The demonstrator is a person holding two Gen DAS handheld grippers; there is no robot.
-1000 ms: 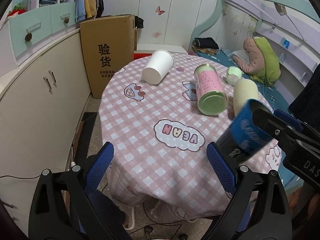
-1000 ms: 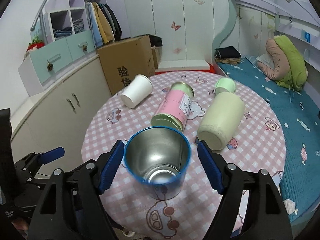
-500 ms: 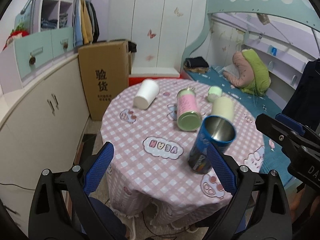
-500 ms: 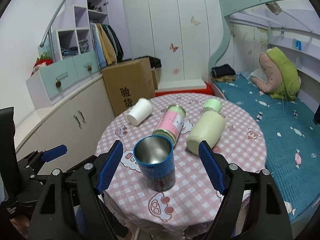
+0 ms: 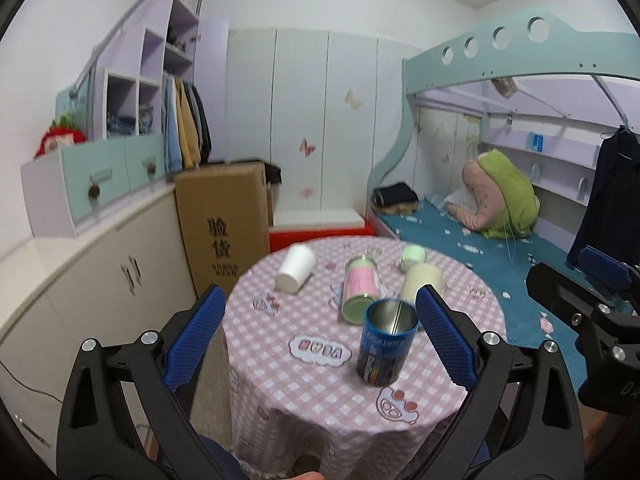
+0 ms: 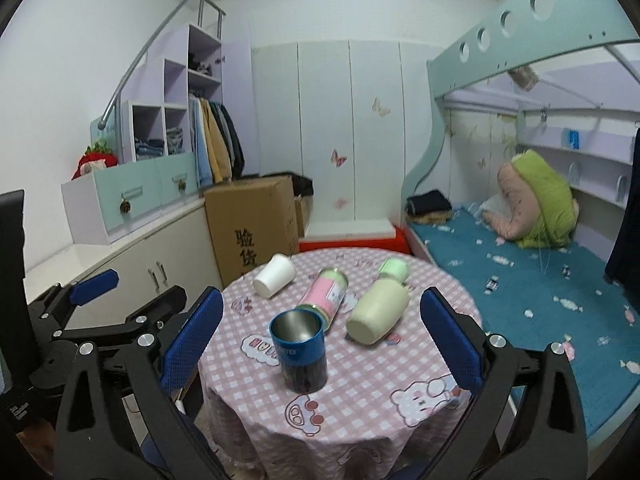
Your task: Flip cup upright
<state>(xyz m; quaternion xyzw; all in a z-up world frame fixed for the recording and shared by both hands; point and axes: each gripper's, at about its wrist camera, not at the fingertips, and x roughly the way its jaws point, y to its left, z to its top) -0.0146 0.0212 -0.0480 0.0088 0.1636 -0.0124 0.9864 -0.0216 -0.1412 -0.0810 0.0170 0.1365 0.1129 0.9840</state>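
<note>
A blue metal cup (image 5: 383, 345) stands upright, mouth up, near the front edge of the round table with a pink checked cloth (image 5: 280, 364); it also shows in the right wrist view (image 6: 299, 351). My left gripper (image 5: 320, 344) is open and empty, pulled back from the table. My right gripper (image 6: 320, 340) is open and empty too, well back from the cup, which shows between its fingers. The right gripper's body appears at the right edge of the left wrist view.
A white paper cup (image 6: 274, 281), a pink tin (image 6: 325, 296) and a cream bottle with a green cap (image 6: 380, 307) lie on their sides behind the blue cup. A cardboard box (image 6: 252, 224) and cabinets stand at the left, a bed (image 6: 520, 280) at the right.
The right gripper, holding the blue cup a second ago, set it upright on the table and let go. Both grippers have drawn back and up from the table.
</note>
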